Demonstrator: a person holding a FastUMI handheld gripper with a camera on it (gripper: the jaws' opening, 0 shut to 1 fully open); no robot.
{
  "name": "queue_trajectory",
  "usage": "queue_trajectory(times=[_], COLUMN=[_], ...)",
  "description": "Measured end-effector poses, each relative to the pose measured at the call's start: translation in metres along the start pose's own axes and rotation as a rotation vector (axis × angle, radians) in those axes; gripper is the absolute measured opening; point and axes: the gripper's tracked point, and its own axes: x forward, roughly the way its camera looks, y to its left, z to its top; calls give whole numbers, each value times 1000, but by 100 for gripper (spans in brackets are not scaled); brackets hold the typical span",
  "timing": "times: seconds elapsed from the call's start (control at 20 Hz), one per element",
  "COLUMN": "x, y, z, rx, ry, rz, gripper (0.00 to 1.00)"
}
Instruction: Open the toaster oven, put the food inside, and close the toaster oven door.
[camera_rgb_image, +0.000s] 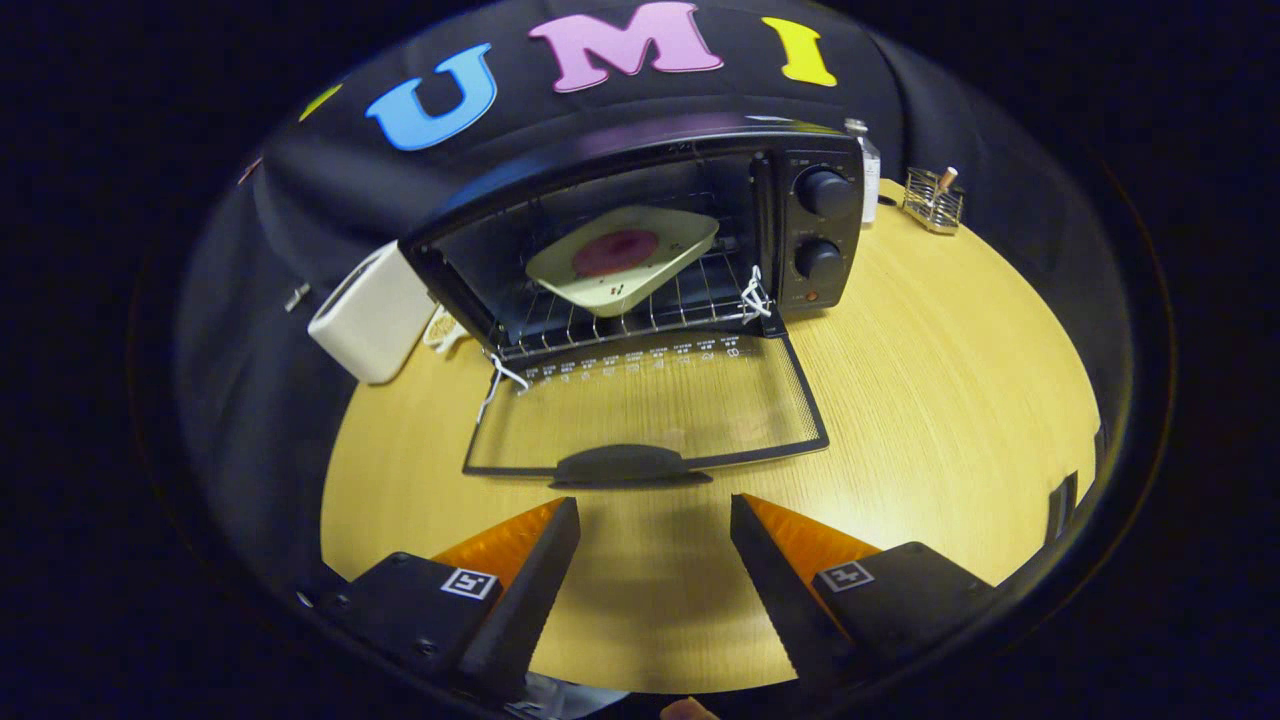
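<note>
one step left: shut the door (650, 410) | plate of food (620, 258) on the rack | your gripper (655, 535) spread, empty | next: lift the door handle (630, 465)

gripper cam sits low over the table (930, 400), looking forward past its spread, empty fingers (540, 570) at the open toaster oven (640, 230) nearby

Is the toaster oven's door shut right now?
No, the toaster oven has its glass door folded down flat onto the table, with the plate of food on the rack inside and the open gripper just short of the door handle.
</note>
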Motion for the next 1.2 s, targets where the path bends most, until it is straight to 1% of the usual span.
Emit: queue_trajectory(times=[0.35, 0.5, 0.6, 0.65, 0.75, 1.05, 1.2], x=[24, 34, 41, 43, 46, 48, 40], y=[4, -3, -1, 3, 3, 10, 16], z=[-18, -29, -32, -30, -24, -22, -15], rx=[-178, -223, -256, -266, -300, -240, -170], ry=[23, 39, 43, 25, 3, 18, -13], rz=[-77, -118, -127, -116, -122, -93, -69], gripper=[100, 100, 100, 100, 99, 98, 99])
